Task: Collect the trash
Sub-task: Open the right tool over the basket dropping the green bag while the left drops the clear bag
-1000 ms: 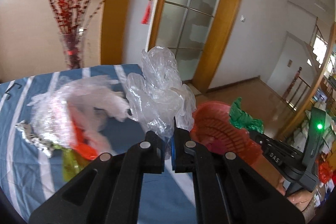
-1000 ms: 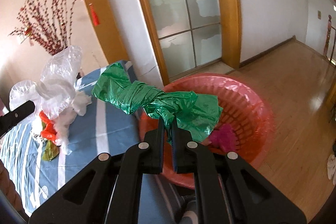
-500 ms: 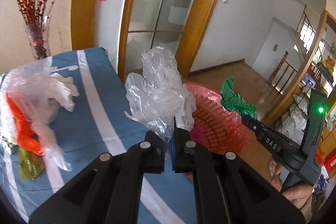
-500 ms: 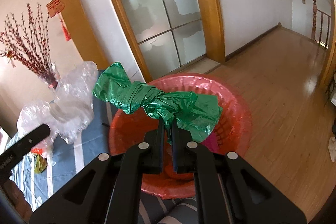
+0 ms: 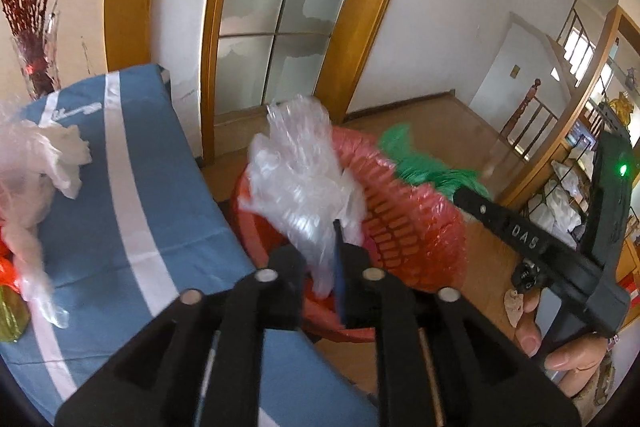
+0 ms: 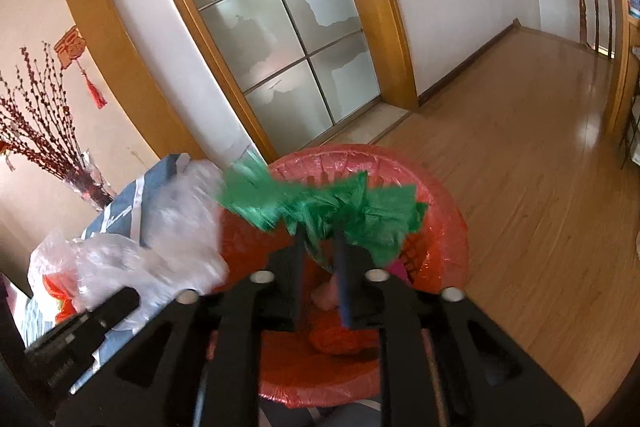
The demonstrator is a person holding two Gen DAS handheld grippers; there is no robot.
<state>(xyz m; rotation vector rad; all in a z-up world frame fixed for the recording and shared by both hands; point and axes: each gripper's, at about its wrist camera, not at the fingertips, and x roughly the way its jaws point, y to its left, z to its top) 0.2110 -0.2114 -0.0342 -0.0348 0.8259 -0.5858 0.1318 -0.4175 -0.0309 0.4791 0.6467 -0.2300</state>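
My left tongs [image 5: 320, 259] point forward and slightly down over the near rim of the red basket [image 5: 416, 227], which I take as my landmark. They stand a little apart, with the crumpled clear plastic [image 5: 304, 179] between the tips; it is blurred and hangs over the basket's left rim, and I cannot tell if it is still pinched. Left of the basket is the table [image 5: 132, 195] in its blue striped cloth, its edge just beside the basket's wall. A heap of more clear and white trash [image 5: 36, 163] lies at the table's far left, well away from the basket.

My right tongs [image 6: 320, 251] reach in above the basket's [image 6: 448, 227] open mouth, clearly parted. The green bag [image 6: 320, 203] sits blurred at their tips, over the basket's middle, and I cannot tell whether they still touch it. My right hand [image 5: 560, 343] grips the handle to the basket's right. Beyond the basket and to its right the wooden floor [image 6: 520, 147] lies open; behind it stands a glass door [image 6: 280, 39].
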